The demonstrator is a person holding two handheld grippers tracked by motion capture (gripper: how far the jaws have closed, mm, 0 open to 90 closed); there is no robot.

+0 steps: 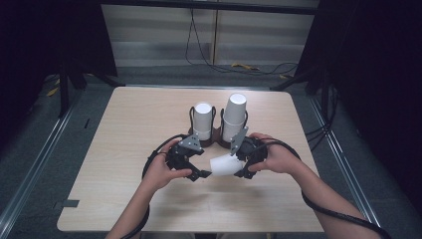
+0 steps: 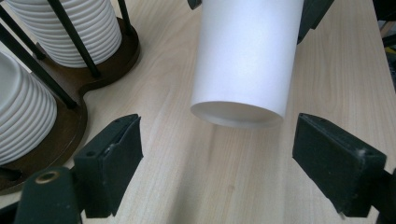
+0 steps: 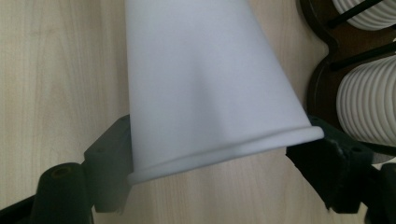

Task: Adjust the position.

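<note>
Holder: your dark wooden holder [image 1: 217, 137] stands mid-table [image 1: 124, 149], just beyond both grippers; thin black rods rise round its two wells.
Stacks: each well carries a stack of white cups, base up. The left stack [image 1: 202, 121] is shorter than the right stack [image 1: 234, 117]; ribbed rims show in both gripper views.
Right gripper [image 3: 212, 163]: your jaws pinch the loose cup [image 1: 225, 166] near its rolled rim.
Left gripper [image 2: 217, 149]: jaws spread wide, touching nothing; the cup's base end sits just ahead of them.
Cup: plain white, on its side above the table, between your two grippers, narrow end toward your left one.
</note>
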